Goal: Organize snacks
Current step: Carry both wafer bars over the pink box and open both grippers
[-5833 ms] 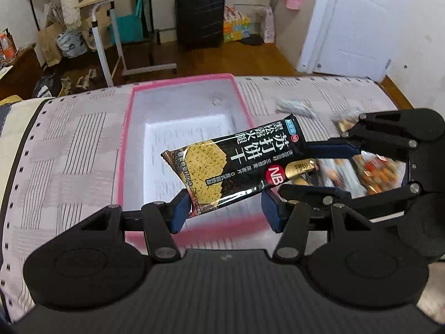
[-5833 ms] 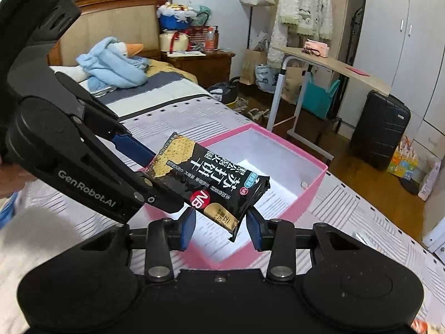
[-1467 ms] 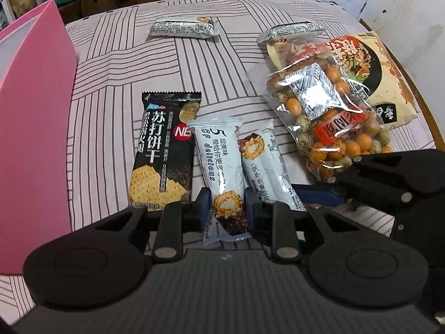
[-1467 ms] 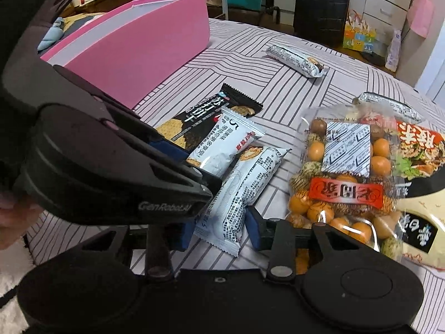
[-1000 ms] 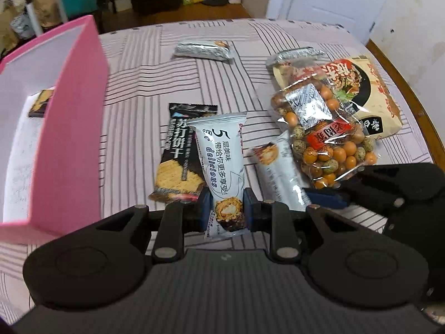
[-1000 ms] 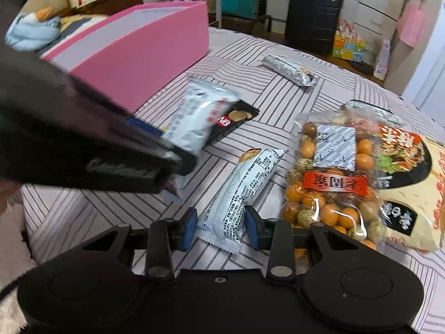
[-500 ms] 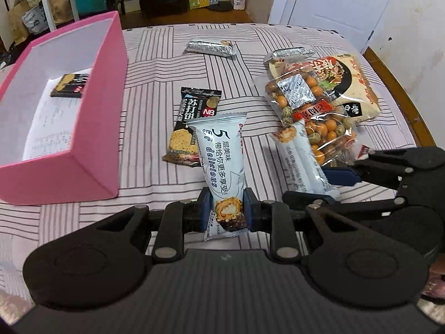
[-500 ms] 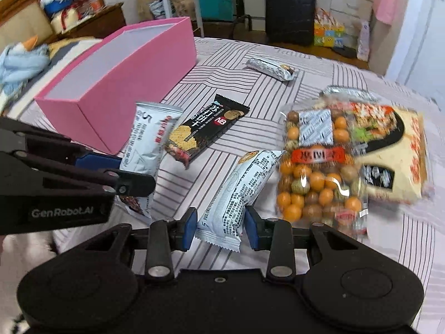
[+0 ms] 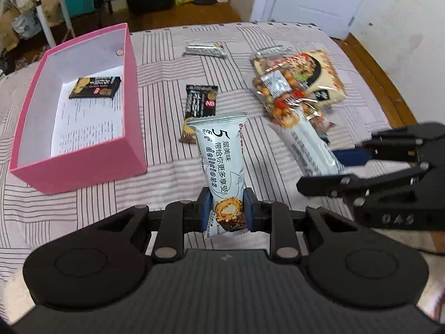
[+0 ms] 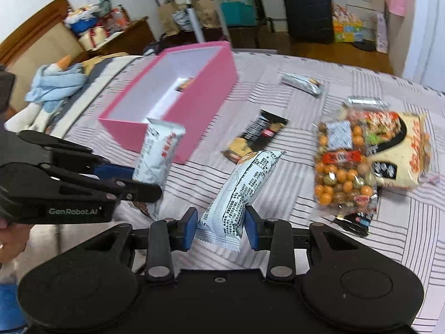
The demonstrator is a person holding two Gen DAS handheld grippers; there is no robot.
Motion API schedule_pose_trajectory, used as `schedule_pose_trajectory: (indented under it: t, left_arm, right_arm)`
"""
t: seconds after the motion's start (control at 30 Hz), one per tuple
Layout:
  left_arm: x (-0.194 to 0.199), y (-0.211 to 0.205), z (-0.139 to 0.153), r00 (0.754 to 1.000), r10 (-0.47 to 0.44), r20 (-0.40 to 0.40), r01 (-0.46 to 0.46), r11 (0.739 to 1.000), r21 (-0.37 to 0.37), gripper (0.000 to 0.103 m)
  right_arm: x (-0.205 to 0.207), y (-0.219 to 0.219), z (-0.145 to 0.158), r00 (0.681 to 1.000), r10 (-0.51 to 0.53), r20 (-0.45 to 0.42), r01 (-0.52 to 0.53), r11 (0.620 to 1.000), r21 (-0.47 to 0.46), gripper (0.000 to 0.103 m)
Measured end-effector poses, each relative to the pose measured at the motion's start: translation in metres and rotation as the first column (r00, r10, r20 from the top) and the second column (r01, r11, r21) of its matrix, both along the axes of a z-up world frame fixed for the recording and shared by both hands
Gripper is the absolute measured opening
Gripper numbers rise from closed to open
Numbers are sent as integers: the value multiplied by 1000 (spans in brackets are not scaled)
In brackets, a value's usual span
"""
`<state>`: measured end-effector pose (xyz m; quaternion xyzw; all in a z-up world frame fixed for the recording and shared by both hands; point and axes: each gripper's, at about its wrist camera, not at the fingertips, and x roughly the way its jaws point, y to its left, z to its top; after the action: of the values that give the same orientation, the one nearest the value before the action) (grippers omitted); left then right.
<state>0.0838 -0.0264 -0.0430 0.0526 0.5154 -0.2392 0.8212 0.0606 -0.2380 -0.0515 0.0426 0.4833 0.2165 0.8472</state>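
Note:
My left gripper is shut on a white "5 delicious" snack bar, held up above the striped bedcover; it also shows in the right wrist view. My right gripper is shut on a second white snack bar, also lifted, seen in the left wrist view. The pink box lies to the left with one black cracker pack inside. Another black cracker pack lies on the cover beside the box.
A clear bag of coated nuts and a yellowish snack bag lie to the right. Two small silver bars lie farther back. The bed's right edge drops to wood floor. A blue cloth lies at the left.
Both grippers have risen and pulled back with their white bars, so more of the bed and the box's inside shows. Earlier a black cracker pack went into the box.

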Motion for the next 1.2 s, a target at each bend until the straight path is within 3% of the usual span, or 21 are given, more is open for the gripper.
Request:
schedule_pose_trajectory:
  t: [0.33, 0.6, 0.77, 0.83, 0.9, 1.0, 1.13, 1.2]
  left_arm:
    - [-7, 60, 58, 999, 26, 39, -25, 999, -26, 24]
    - [26, 116, 71, 986, 136, 99, -133, 991, -32, 24]
    - [67, 138, 59, 975, 180, 132, -171, 983, -72, 24]
    - [93, 145, 49, 981, 190, 49, -184, 978, -103, 24]
    - [119, 152, 38, 978, 210, 5, -207, 971, -122, 24]
    - [146, 156, 21, 976, 213, 37, -211, 976, -63, 24]
    - [177, 162, -14, 981, 194, -2, -194, 981, -24, 24]
    - [184, 157, -30, 980, 198, 2, -198, 979, 51, 23]
  right_arm:
    - [-5, 46, 48, 990, 122, 74, -125, 992, 31, 41]
    - [31, 97, 55, 964, 180, 196, -191, 981, 36, 41]
    - [71, 134, 39, 939, 206, 274, -206, 978, -27, 41]
    - [89, 154, 26, 919, 254, 301, -236, 967, -96, 41]
    - [109, 164, 14, 925, 258, 280, -236, 965, -111, 41]
    - [134, 178, -5, 930, 264, 254, -236, 962, -135, 41]
    - [159, 198, -28, 933, 291, 211, -257, 950, -177, 41]
    - [168, 206, -40, 935, 298, 193, -258, 944, -207, 41]
